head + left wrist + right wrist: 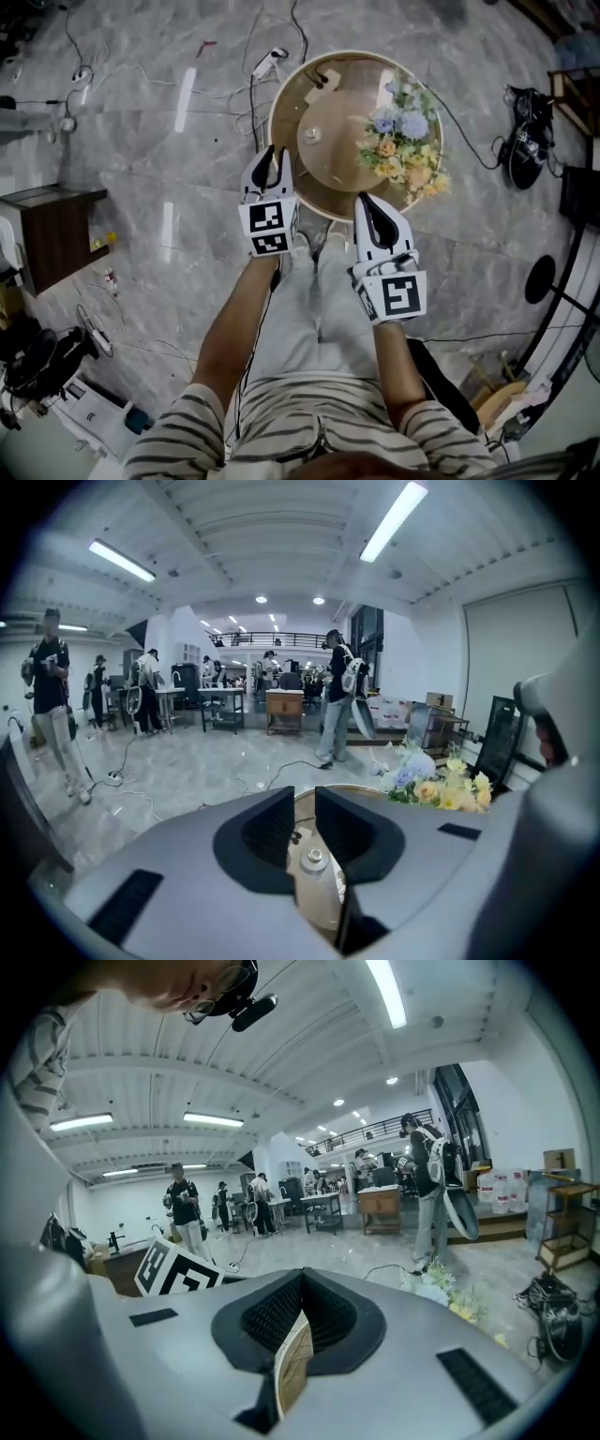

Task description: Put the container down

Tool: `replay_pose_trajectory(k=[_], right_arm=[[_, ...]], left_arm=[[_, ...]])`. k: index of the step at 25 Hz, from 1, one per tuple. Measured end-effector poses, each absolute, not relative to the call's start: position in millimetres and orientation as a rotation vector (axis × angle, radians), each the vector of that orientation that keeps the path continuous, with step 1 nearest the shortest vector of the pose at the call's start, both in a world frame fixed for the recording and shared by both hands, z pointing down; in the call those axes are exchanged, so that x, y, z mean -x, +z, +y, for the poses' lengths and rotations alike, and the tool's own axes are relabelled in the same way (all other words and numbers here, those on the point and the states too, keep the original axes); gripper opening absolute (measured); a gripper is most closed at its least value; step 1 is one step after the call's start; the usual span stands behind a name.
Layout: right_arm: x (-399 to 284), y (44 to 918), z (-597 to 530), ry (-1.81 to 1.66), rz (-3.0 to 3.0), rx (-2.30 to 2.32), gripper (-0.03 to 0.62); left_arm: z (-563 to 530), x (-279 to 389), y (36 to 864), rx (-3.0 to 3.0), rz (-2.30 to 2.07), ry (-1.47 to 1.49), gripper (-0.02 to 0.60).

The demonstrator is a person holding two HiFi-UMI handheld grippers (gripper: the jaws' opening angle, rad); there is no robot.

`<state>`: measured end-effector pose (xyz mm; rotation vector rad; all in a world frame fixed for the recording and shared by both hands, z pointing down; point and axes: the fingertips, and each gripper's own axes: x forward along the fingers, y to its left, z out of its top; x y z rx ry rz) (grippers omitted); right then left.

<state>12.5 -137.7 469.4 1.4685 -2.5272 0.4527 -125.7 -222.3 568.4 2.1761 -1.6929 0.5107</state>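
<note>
Where the container sits: the round tan container [328,164] is out in front of my legs, over the grey marble floor [169,141]; I can't tell whether anything is under it.
Contents: a bunch of blue, yellow and white flowers [405,141] fills its right side, and a small knob [311,134] stands near the middle.
Left gripper: the left gripper [272,155] is at the container's left rim. In the left gripper view its jaws are drawn in narrow on the wall, with the tan inside and the knob visible in the slit between them.
Right gripper: the right gripper [370,204] is at the near rim, right of centre. In the right gripper view its jaws are clamped on the thin tan wall, seen edge-on.
Floor: loose cables [258,70] trail beyond the container, and a low brown cabinet [56,234] stands well off to the left.
</note>
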Motion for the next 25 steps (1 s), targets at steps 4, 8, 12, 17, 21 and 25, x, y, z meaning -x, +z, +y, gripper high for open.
replay_pose_trajectory(k=[4,8,12,17,21,25], right_arm=[[-15,439,-124,0.495,-2.527,-1.503,0.005],[-22,406,-113,0.505,-2.537,-1.526,0.005],[-28,372,-106,0.483,-2.566,-1.529,0.005],[-34,336,-97,0.431,-2.592,-1.537,0.005],[-34,309,-97,0.371,-2.620,-1.537,0.005],[-31,285,-88,0.359,-2.652,-1.504,0.003]], left_arm=[[-202,134,523,-2.127,-1.754,0.460,-0.002],[-182,126,478,-2.137,-1.755,0.418,-0.002],[-163,115,436,-2.182,-1.757,0.419,-0.003],[-147,110,388,-2.210,-1.770,0.369,-0.003],[-142,105,352,-2.275,-1.765,0.333,-0.003],[-123,99,328,-2.339,-1.751,0.350,-0.003]])
